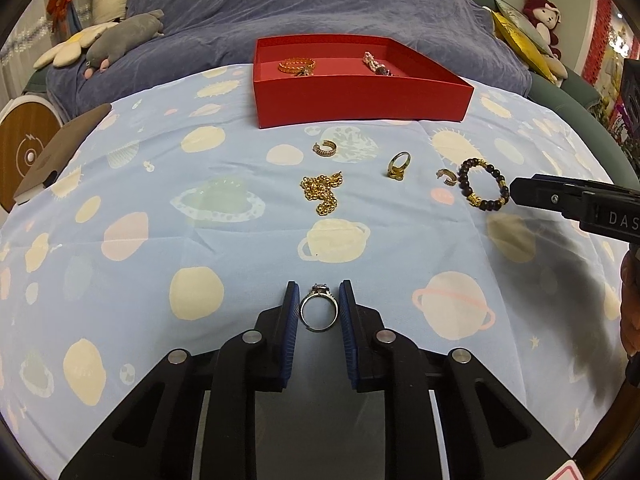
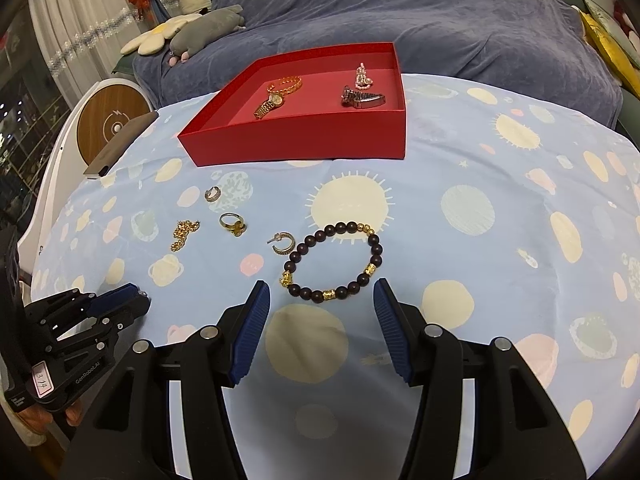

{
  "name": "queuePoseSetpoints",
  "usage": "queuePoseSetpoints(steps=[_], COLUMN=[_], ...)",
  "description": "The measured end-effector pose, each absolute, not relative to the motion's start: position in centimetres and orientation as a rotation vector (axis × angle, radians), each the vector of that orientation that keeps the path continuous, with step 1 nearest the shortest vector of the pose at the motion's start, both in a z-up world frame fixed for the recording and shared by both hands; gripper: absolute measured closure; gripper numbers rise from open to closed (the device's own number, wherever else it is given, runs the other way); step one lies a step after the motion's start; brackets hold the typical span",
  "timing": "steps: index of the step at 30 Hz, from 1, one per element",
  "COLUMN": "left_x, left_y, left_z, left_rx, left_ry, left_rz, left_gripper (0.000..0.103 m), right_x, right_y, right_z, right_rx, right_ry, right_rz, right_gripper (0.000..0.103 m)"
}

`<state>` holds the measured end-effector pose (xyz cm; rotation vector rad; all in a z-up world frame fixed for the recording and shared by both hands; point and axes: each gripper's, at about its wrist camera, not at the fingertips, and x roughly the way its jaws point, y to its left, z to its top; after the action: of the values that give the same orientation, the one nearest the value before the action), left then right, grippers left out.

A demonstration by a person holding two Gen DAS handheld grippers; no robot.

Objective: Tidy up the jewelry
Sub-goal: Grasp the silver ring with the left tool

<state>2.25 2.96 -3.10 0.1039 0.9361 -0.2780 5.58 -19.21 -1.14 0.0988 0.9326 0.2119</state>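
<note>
Right wrist view, red box (image 2: 304, 140), gold watch (image 2: 271, 103), silver watch (image 2: 362, 98) inside

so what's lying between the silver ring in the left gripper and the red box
The gold chain and, beyond it, a small hoop earring lie on the cloth before the red box, seen in the left wrist view.

The work surface is covered by a light blue cloth (image 2: 460, 152) printed with pale planets and suns. Behind it lies a bed under a rumpled blue-grey blanket (image 1: 320, 4). A grey plush toy (image 1: 128, 36) and a flower-shaped cushion (image 1: 68, 48) rest at the blanket's left end. A yellow pillow (image 1: 516, 36) and a red-haired doll (image 1: 542, 16) sit at the right. White curtains (image 2: 72, 24) hang at the far left. Lighting is dim and indoor.
</note>
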Motion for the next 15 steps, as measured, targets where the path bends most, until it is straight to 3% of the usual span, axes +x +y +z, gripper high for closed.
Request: queuePoseSetpoints(steps=[15], left_x=[3.9], left_y=[2.8], left_z=[-1.4], left_rx=[0.022], left_ry=[0.929], left_rz=[-0.272], left_gripper=[0.086], right_x=[8.2], right_y=[-16.0], right_z=[-0.5], right_rx=[0.093], right_ry=[0.905], right_rz=[0.297], right_gripper=[0.051])
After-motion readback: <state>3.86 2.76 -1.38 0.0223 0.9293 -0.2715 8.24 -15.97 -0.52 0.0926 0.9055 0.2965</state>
